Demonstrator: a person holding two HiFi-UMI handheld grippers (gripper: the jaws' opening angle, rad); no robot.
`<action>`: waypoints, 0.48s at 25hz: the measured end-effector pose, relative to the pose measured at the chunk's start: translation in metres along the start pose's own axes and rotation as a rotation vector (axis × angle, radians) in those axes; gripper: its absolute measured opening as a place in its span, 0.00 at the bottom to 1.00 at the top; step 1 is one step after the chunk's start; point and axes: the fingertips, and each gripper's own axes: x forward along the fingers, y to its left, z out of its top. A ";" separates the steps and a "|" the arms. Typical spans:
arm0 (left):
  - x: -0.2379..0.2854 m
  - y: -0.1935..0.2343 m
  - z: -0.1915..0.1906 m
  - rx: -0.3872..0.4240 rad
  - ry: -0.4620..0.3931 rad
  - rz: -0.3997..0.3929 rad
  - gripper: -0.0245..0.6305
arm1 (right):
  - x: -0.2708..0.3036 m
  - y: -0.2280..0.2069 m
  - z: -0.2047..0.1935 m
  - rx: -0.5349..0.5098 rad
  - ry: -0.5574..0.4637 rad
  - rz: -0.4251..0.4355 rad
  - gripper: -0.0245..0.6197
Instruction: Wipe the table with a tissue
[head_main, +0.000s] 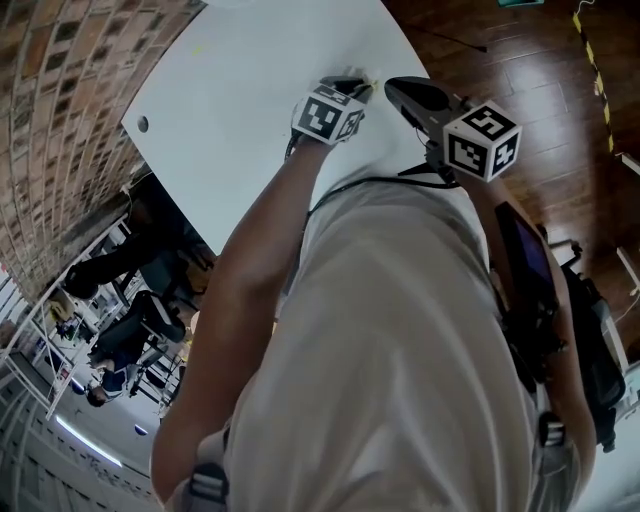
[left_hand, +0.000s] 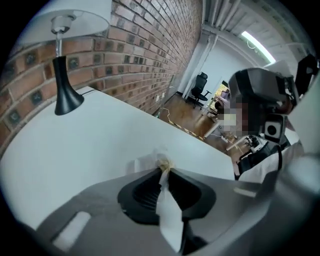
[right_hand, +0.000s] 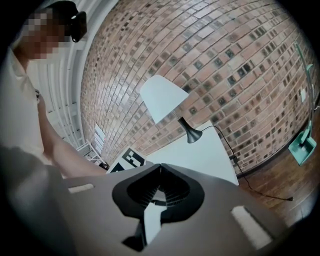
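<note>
A white tissue (left_hand: 163, 165) is pinched at the tip of my left gripper (left_hand: 164, 169), whose jaws are shut on it; a strip of it trails back between the jaws. The crumpled end touches the white table (left_hand: 75, 150). From the head view, the left gripper (head_main: 355, 88) points down at the table (head_main: 250, 90) near its right edge, with the tissue (head_main: 362, 84) at its tip. My right gripper (head_main: 393, 85) hovers just to its right, roughly level. In the right gripper view, that gripper (right_hand: 160, 167) is shut with nothing in it.
A lamp (left_hand: 65, 95) with a black stem and white shade (right_hand: 167, 100) stands on the table by the brick wall (left_hand: 150, 45). A cable (right_hand: 260, 192) runs from it to the wooden floor (head_main: 540, 60). The table has a small round hole (head_main: 143, 124).
</note>
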 end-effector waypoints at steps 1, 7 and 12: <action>0.001 -0.009 -0.004 -0.004 0.006 -0.026 0.12 | -0.001 0.001 0.002 -0.005 -0.005 0.002 0.05; -0.031 -0.033 -0.028 -0.133 -0.115 -0.034 0.12 | -0.004 0.002 0.003 -0.012 -0.005 -0.010 0.05; -0.079 -0.019 -0.067 -0.292 -0.262 0.013 0.12 | 0.020 0.025 -0.015 -0.030 0.061 0.024 0.05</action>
